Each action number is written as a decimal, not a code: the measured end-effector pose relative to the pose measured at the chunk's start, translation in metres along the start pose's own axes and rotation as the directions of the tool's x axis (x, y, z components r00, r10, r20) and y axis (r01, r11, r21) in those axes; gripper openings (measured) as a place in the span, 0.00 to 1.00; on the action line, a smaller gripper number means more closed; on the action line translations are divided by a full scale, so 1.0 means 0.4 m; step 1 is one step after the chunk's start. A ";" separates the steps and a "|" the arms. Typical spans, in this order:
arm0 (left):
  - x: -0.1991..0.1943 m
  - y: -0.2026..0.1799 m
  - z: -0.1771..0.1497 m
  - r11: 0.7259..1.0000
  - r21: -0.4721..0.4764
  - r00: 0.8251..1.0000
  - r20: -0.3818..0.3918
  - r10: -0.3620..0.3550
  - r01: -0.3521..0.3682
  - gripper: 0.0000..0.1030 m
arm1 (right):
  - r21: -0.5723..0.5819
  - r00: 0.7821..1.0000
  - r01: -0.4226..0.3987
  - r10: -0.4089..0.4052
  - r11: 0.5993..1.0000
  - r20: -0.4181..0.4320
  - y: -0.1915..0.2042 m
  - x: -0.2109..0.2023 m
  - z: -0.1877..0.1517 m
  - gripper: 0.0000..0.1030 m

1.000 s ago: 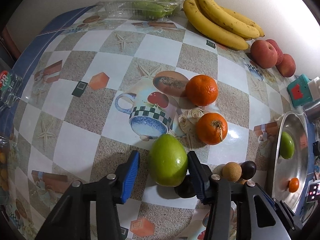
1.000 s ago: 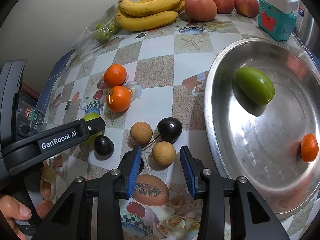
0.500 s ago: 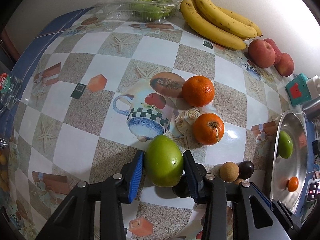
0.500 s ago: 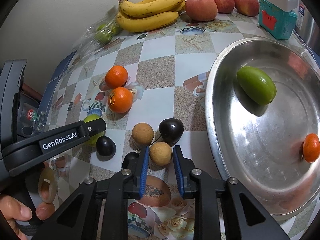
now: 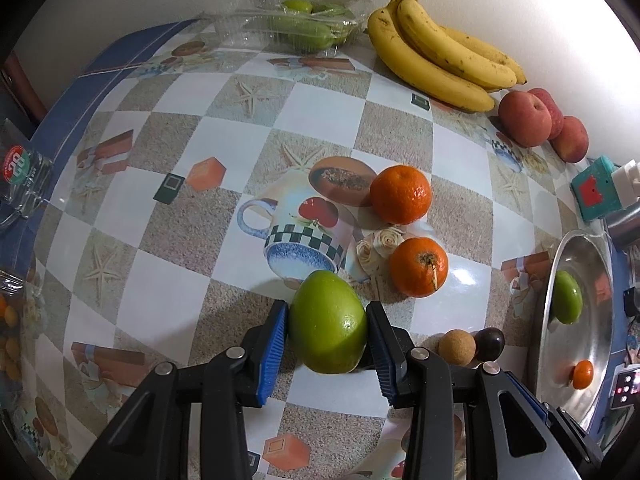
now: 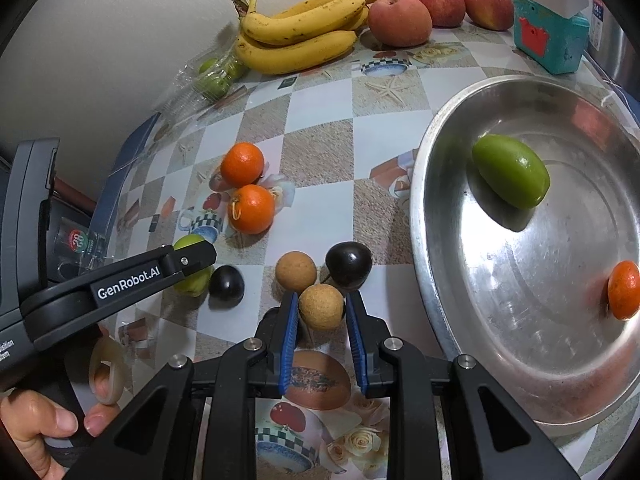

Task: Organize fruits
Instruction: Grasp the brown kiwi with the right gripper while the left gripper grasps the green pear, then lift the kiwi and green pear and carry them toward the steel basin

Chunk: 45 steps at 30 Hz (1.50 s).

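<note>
Surroundings, left to right: a clear plastic box (image 5: 298,28) of green fruit stands at the far edge of the patterned tablecloth (image 5: 168,152), then a bunch of bananas (image 5: 440,60), three red apples (image 5: 524,120) and a teal box (image 5: 596,192). Two oranges (image 5: 418,266) lie mid-table. A metal tray (image 6: 452,320) at the right holds one green fruit (image 6: 510,176) and a small orange (image 6: 624,290).

Left gripper (image 5: 327,330): a large green mango (image 5: 328,322) sits squarely between the blue pads, which press on both its flanks; the jaws are closed on it. A dark fruit (image 6: 226,286) lies just beside it.

Right gripper (image 6: 321,312): a tan round fruit (image 6: 321,306) sits between the fingertips, both pads against it, jaws clamped narrow. A second tan fruit (image 6: 296,272) and a dark plum-like fruit (image 6: 348,264) touch or nearly touch it on the far side, crowding the grip. A person's hand (image 6: 36,424) holds the left gripper's handle at the lower left.
</note>
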<state>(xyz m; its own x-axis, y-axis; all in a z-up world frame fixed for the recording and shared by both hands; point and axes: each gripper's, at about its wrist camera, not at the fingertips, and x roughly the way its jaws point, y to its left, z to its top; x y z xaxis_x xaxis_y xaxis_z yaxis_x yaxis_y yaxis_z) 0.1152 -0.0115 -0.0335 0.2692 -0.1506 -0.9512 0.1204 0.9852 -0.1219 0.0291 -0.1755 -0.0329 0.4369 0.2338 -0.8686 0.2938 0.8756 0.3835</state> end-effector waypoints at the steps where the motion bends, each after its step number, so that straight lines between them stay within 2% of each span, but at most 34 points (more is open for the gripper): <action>1: -0.005 0.002 0.001 1.000 -0.001 1.000 0.005 -0.003 0.003 0.41 | -0.001 1.000 -0.003 0.003 1.000 0.005 0.002 -0.007 0.000 0.25; 12: -0.100 0.005 0.000 1.000 0.002 0.993 0.116 -0.022 0.022 0.41 | -0.008 0.994 -0.033 0.034 0.999 0.099 0.016 -0.095 0.012 0.25; 24: -0.138 -0.035 0.003 0.999 0.031 0.990 0.142 -0.023 0.019 0.41 | 0.037 0.991 -0.019 0.014 0.999 0.133 -0.019 -0.129 0.018 0.25; 35: -0.143 -0.133 -0.019 0.991 0.125 0.988 0.139 -0.066 0.048 0.41 | 0.172 0.986 0.036 -0.063 0.984 0.154 -0.144 -0.167 0.029 0.25; 45: -0.138 -0.274 -0.062 0.959 0.260 0.984 0.111 -0.143 0.110 0.41 | 0.316 0.969 0.097 -0.162 0.944 0.185 -0.273 -0.216 0.011 0.25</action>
<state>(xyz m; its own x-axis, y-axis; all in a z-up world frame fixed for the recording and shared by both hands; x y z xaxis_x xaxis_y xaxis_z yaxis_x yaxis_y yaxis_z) 0.0635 -0.1094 0.0254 0.3538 -0.2978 -0.8866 0.3931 0.9075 -0.1479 -0.0369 -0.2931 0.0015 0.5336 0.0067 -0.8457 0.5885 0.7152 0.3770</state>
